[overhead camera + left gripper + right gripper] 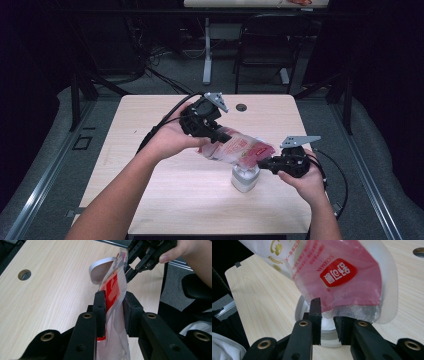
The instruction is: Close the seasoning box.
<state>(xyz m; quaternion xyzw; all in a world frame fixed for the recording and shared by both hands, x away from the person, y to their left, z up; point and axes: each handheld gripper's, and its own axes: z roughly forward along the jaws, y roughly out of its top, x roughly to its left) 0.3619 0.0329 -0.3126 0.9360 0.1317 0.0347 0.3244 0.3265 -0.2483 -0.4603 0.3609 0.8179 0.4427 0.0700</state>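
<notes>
At frame centre, the left gripper (216, 134) clamped the tilted pouch (239, 150); the right gripper (264, 162) pinched its lower edge over the white container (245, 179); pouring seemingly underway; next, tilt further.

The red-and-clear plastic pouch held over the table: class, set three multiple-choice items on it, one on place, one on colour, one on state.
1. The red-and-clear plastic pouch hangs over:
A a white container
B a chair
C the table's hole

2. The pouch's logo patch is:
A green
B red
C blue

3. The left gripper is:
A open, away from the pouch
B lying on the table
C shut on the pouch

Answers: 1 A, the white container stands right beneath it; 2 B, the right gripper view shows a red patch; 3 C, its pads press the pouch.
</notes>
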